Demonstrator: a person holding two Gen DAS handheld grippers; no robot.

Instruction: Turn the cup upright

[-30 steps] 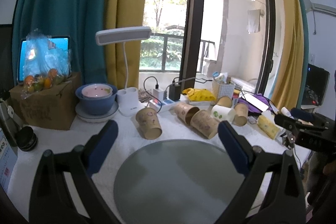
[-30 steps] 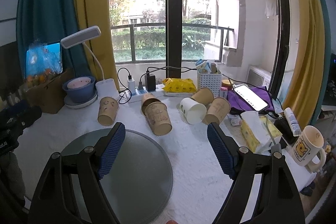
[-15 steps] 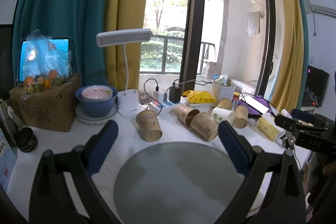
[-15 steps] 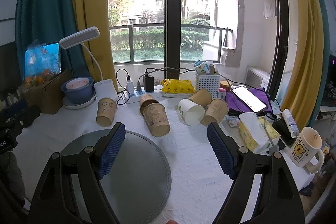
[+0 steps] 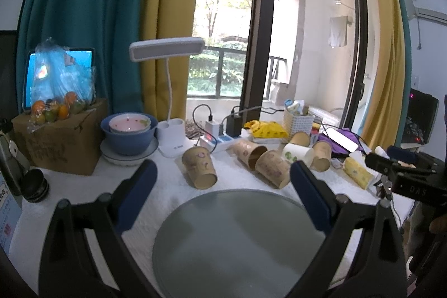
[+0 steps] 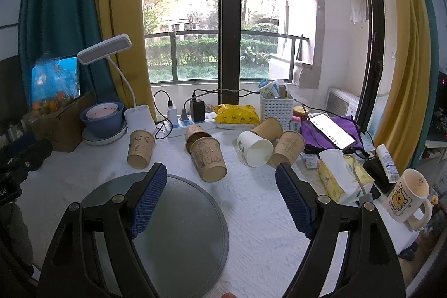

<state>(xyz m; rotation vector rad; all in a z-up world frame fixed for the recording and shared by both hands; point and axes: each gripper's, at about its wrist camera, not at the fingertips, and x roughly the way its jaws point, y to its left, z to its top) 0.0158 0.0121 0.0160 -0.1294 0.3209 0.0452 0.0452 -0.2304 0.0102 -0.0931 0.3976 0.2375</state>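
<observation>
Several paper cups lie on their sides on the white tablecloth beyond a round grey tray (image 5: 240, 236) (image 6: 173, 225). A brown cup (image 5: 199, 167) (image 6: 140, 148) lies at the left. Two brown cups (image 5: 272, 169) (image 6: 208, 158) lie in the middle. A white cup (image 5: 297, 154) (image 6: 255, 148) lies among brown ones at the right. My left gripper (image 5: 222, 193) is open and empty above the tray's near side. My right gripper (image 6: 222, 200) is open and empty over the tray's right edge.
A desk lamp (image 5: 170, 141), a blue bowl on a plate (image 5: 128, 134), a cardboard box with fruit (image 5: 60, 147) and a power strip (image 6: 190, 123) stand at the back. A tissue pack (image 6: 343, 178), a phone (image 6: 332, 130) and a bear mug (image 6: 408, 197) are at the right.
Both grippers have drawn back and risen slightly, so the cups look a little farther away. The cups have not moved.
</observation>
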